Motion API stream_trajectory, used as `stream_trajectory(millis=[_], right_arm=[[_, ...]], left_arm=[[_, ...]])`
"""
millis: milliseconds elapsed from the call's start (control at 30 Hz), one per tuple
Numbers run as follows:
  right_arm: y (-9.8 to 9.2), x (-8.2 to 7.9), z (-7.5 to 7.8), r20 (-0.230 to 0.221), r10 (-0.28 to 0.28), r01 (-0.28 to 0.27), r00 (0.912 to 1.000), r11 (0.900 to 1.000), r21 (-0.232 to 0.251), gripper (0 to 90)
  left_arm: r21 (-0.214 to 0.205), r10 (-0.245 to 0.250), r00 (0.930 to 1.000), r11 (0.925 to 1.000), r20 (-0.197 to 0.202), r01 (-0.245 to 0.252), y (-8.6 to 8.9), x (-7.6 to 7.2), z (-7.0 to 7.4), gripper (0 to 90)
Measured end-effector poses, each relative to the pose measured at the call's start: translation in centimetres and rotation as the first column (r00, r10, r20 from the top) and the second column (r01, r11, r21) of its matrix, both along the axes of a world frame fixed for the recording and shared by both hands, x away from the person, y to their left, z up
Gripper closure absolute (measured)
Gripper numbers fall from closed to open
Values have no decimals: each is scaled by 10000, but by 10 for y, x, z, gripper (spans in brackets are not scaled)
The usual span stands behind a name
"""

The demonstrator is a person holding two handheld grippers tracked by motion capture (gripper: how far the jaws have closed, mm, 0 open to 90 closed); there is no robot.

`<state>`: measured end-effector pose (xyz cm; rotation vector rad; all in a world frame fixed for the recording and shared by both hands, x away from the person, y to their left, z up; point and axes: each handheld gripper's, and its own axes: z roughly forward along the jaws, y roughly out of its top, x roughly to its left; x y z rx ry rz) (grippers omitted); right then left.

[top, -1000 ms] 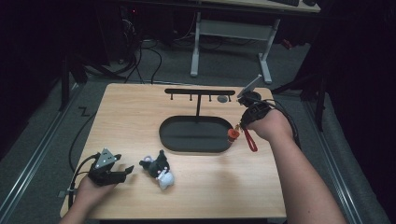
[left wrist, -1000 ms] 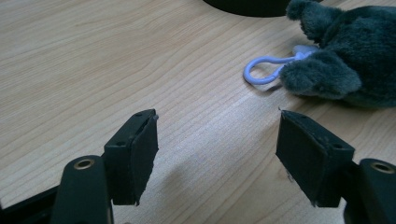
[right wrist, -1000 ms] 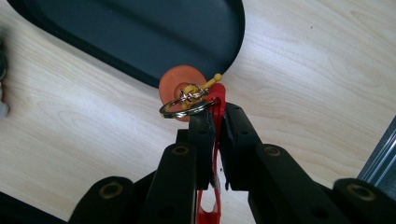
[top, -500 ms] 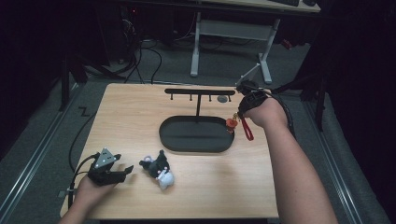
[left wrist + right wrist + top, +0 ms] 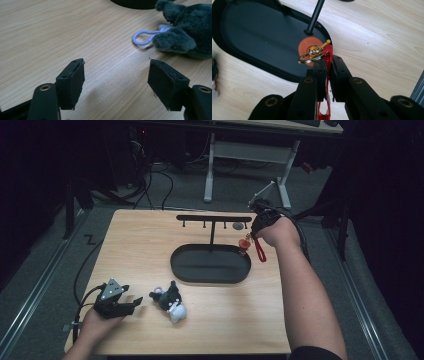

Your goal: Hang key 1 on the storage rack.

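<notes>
Red strap keychain with metal ring and orange charm: I am holding it in my right claw, jaws clamped flat on the strap, the charm dangling over the right end of the black oval tray, just beside the stand's post. Black hook rack above the tray: I am judging the hanging as not yet done, the ring not on any peg; lifting it to a hook is what is left. Grey plush keychain with pale blue clip: lying on the worktop near my left claw, which is resting with jaws spread wide and empty, the toy just ahead of it. Room: bare wood lying open around the tray; my right hand is working close to the worktop's right edge.
</notes>
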<state>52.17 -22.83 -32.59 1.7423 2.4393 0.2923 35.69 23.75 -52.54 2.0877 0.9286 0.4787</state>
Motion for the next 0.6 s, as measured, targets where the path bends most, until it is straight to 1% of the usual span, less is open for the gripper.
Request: stream_trajectory(millis=[133, 167, 267, 400, 600], right_arm=[[2, 6, -2, 26, -69, 69, 10000, 10000, -63, 834], [2, 7, -2, 58, -99, 100, 9999, 9999, -94, 834], [3, 10, -2, 117, -137, 138, 9998, 9998, -114, 834], [2, 13, 0, 198, -352, 355, 9992, 9993, -129, 834], [0, 14, 2, 252, -440, 444, 9987, 9989, -130, 834]], left_arm=[[-1, -18, 10000, 10000, -14, 18, 0, 0, 0, 297], [39, -56, 10000, 10000, -72, 56, 0, 0, 0, 297], [24, -66, 10000, 10000, -30, 66, -1, 1, 0, 297], [22, -68, 10000, 10000, -20, 68, -1, 1, 0, 297], [26, -81, 10000, 10000, -3, 81, -1, 1, -1, 297]])
